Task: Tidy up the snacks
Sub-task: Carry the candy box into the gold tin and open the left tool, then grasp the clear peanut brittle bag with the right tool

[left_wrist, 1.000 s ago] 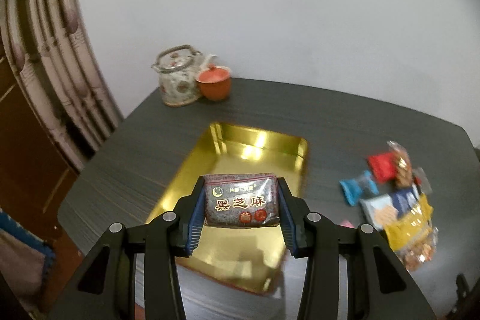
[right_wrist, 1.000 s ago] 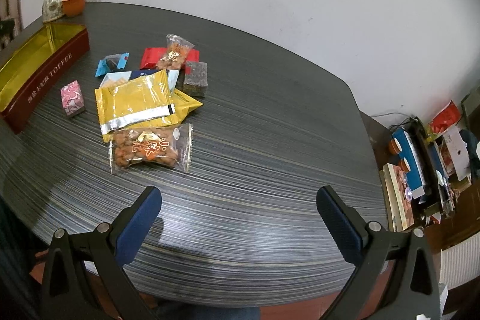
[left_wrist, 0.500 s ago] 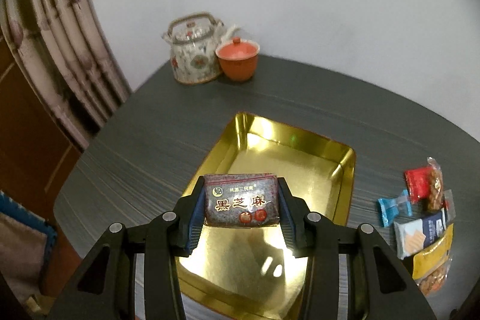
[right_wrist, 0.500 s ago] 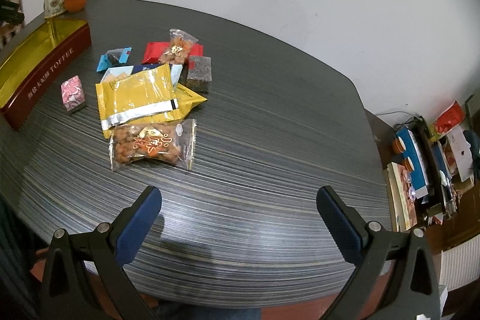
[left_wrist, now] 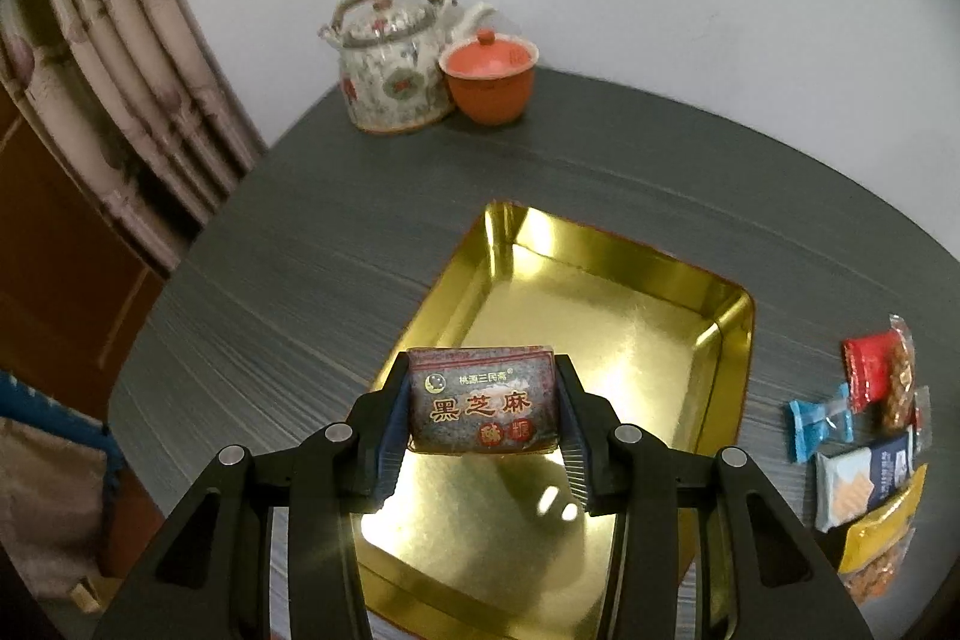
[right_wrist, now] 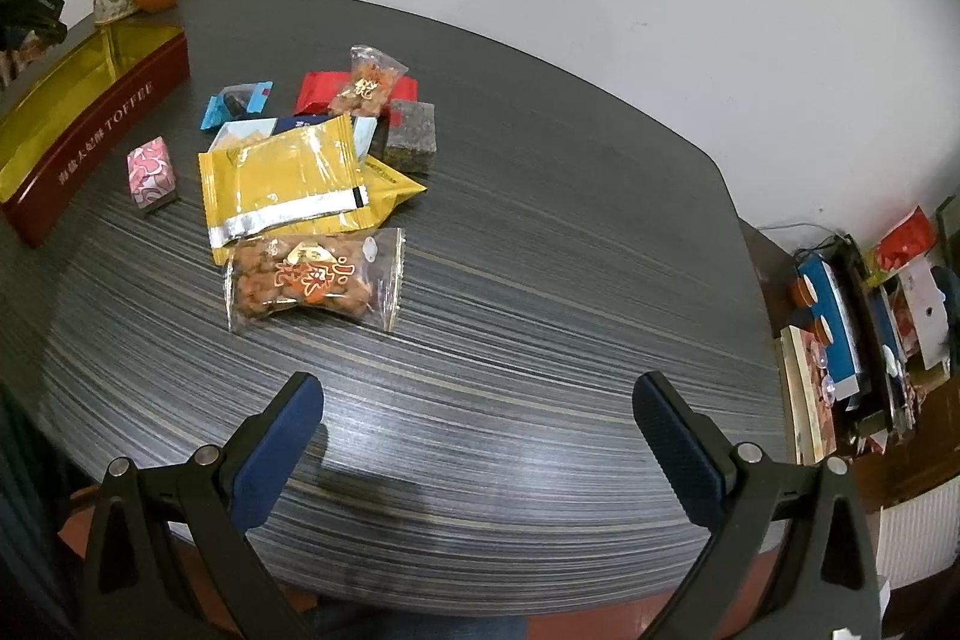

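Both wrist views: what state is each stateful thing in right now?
Left gripper: shut on sesame candy pack, above the tin.
Right gripper: open, empty.
Gold tin: lidless, nothing inside.
Orange cup: lid on.
Teapot: lid on.

Sesame packet point(left_wrist: 483, 407) (gripper-clamped point(left_wrist: 480, 421)) above gold tin point(left_wrist: 630, 334)
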{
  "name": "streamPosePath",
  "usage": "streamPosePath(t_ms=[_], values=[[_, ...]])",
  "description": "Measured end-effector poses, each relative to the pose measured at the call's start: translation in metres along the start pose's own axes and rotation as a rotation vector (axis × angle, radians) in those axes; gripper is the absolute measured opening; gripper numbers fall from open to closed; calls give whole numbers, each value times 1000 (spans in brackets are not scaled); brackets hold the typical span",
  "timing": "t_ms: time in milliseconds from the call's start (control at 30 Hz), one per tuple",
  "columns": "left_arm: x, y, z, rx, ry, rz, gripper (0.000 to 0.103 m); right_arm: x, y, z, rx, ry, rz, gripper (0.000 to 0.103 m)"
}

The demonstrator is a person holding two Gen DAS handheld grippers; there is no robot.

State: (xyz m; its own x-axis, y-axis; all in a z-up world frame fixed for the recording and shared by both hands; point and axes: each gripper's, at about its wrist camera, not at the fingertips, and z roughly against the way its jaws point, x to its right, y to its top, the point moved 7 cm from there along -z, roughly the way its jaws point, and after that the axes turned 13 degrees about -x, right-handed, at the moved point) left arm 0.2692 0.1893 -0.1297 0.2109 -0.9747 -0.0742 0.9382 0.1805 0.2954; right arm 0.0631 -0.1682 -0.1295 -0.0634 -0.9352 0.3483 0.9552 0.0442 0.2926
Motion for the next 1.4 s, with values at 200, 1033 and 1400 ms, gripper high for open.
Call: streamPosePath(t_ms=[200, 1033, 1400], values=[[5, -10, -12, -44, 19, -16, 45, 0, -1, -4, -15, 7, 0, 102], [-5, -27, -36, -62, -20, -26, 83, 3, -4, -34, -64, 30, -27, 102], [-22, -106, 68, 210, -229, -124, 90, -33, -11, -44, 21, 337, -104, 102]])
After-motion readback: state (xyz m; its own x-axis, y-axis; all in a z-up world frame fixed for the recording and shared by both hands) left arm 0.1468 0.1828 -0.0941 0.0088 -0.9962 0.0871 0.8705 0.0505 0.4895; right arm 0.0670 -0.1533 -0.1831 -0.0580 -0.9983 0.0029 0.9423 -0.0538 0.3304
